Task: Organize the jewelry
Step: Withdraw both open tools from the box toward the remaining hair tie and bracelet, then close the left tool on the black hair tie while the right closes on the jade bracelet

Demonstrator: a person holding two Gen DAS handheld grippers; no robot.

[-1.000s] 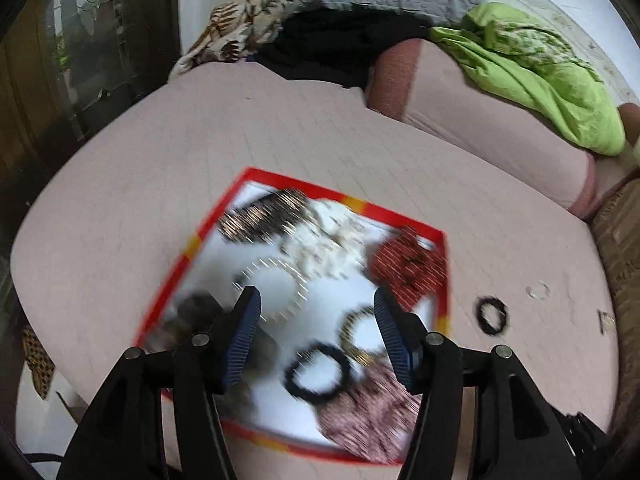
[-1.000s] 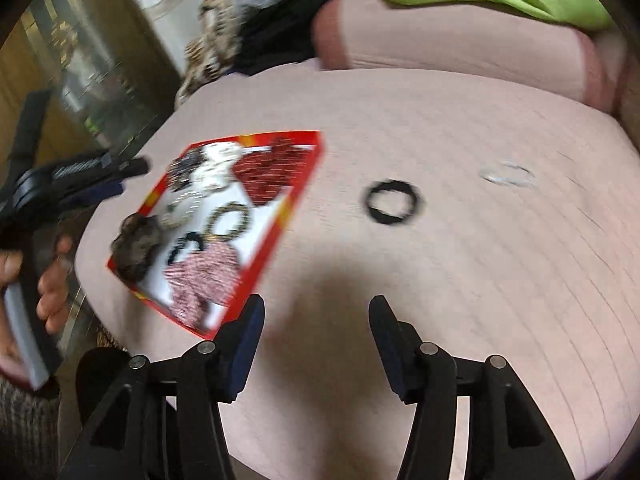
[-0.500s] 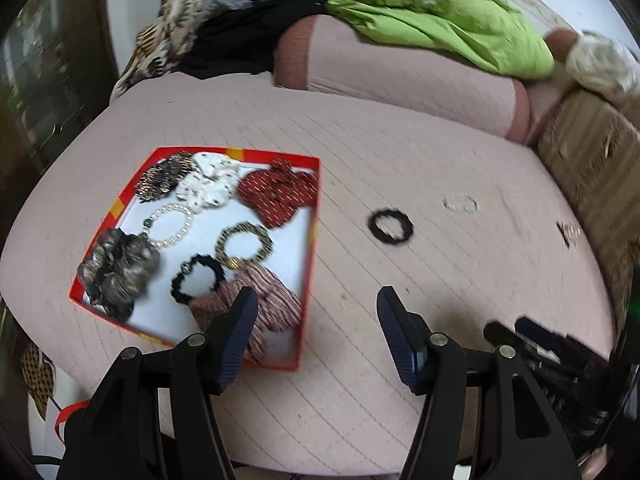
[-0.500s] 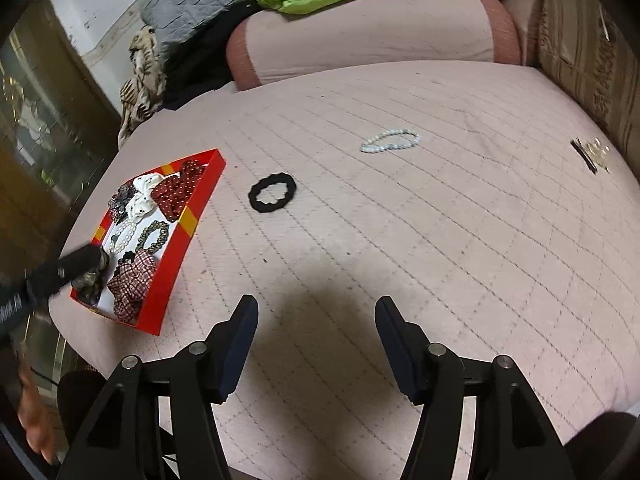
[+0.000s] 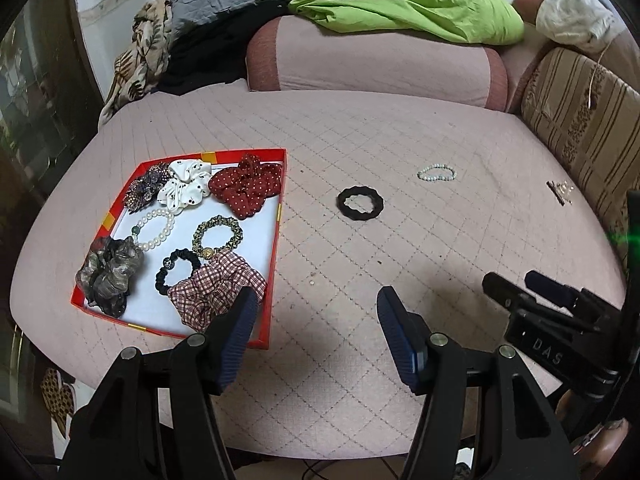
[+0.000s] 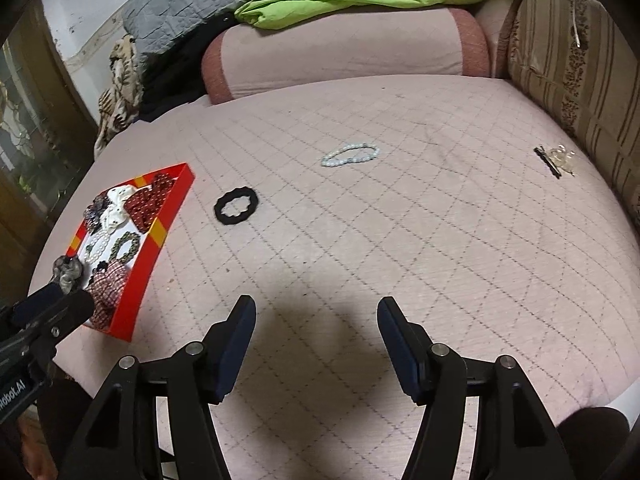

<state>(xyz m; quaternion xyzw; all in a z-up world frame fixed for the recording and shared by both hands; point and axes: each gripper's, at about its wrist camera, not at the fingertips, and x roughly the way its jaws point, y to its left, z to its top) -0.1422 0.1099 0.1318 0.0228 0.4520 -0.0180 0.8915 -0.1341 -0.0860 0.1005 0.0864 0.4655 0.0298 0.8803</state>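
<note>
A red tray [image 5: 280, 216] [image 6: 160, 236] sits at the left of the pink quilted bed and holds several scrunchies and bracelets. A black hair tie [image 5: 360, 203] [image 6: 236, 205] lies on the bed to the tray's right. A pale bead bracelet [image 5: 437, 172] [image 6: 350, 154] lies farther right. A black hair clip with a clear ornament [image 5: 560, 192] [image 6: 554, 159] lies near the right edge. My left gripper [image 5: 316, 308] is open and empty above the bed's near edge by the tray's corner. My right gripper [image 6: 316, 312] is open and empty over the near bed surface.
A pink bolster [image 5: 372, 64] with green cloth [image 5: 408, 4] lies at the back. A striped cushion [image 5: 580, 120] lines the right side. Grey quilt and patterned cloths are piled at the back left. The right gripper [image 5: 548, 300] shows in the left wrist view.
Both views have pulled back and swung right. The left gripper has moved from over the tray to the bed's near edge. The bracelet and clip have come into view.
</note>
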